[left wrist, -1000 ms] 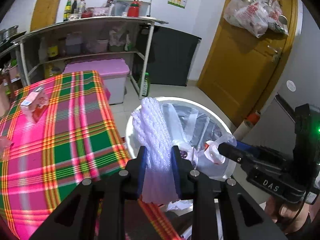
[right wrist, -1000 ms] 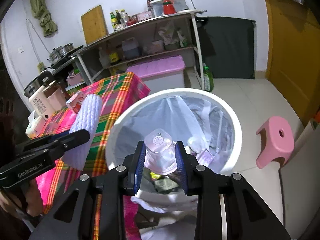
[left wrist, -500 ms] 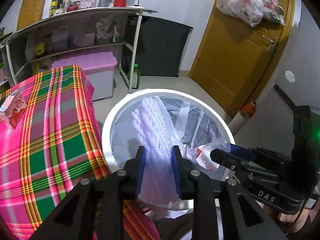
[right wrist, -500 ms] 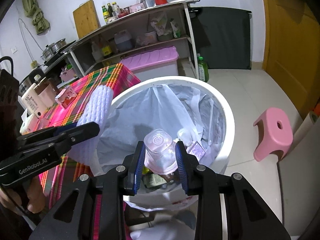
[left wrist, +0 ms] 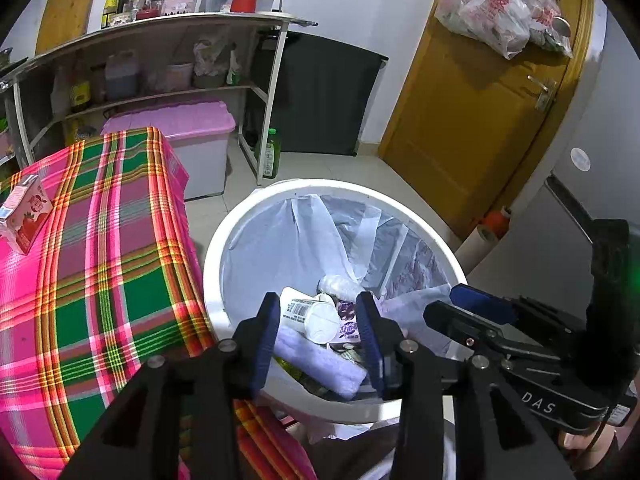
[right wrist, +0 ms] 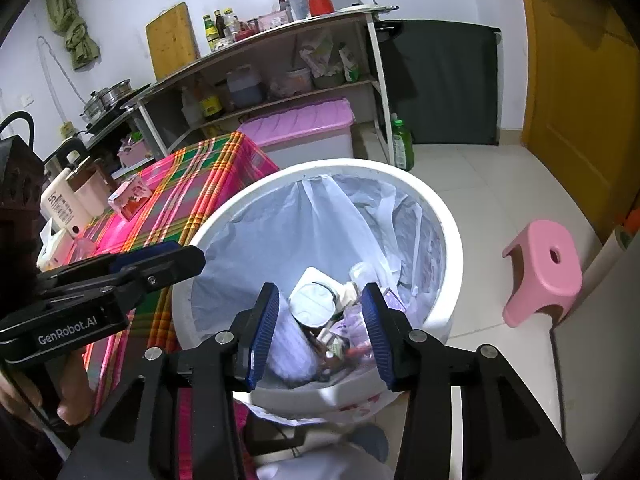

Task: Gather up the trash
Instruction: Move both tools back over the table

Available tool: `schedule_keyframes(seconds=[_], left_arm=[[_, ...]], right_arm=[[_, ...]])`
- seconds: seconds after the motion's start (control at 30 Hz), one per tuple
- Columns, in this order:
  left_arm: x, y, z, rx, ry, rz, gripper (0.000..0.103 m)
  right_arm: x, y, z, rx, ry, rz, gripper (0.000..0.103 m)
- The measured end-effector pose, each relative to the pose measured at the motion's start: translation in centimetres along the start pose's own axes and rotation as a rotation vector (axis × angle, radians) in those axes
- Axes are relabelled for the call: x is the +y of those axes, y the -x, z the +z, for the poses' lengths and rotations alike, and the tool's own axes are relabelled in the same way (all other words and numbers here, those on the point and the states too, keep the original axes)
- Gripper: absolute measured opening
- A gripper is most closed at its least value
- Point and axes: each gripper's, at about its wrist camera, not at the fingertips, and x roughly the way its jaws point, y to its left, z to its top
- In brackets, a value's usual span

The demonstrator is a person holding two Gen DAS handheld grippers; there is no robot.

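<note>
Both claws hang over the round white plastic bin with its pale plastic liner, and both have just been spreading apart. The left gripper is released, nothing between its blue pads. The white foam net sleeve now lies inside the bin at its near rim, beside a white cup-shaped container. The right gripper is released too, empty, above the heap of wrappers. On the pink-and-green plaid tablecloth beside the bin, a small pink strawberry carton stands near the left edge.
</note>
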Motion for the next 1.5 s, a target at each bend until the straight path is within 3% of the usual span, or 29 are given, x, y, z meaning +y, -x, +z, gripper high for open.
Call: schedule_keyframes(seconds=[0.83,1.5], left_arm=[[3.2,6.6,-2.3,-0.109,0.072,0.054,0.041],[10.5,10.9,-5.8,-0.157,0.2,0.213,0.041]], right_arm=[[5.9,3.5,-0.2,-0.043,0.114,0.074,0.044],[12.5,1.5,-0.3,-0.006,0.182,0.21,0.046]])
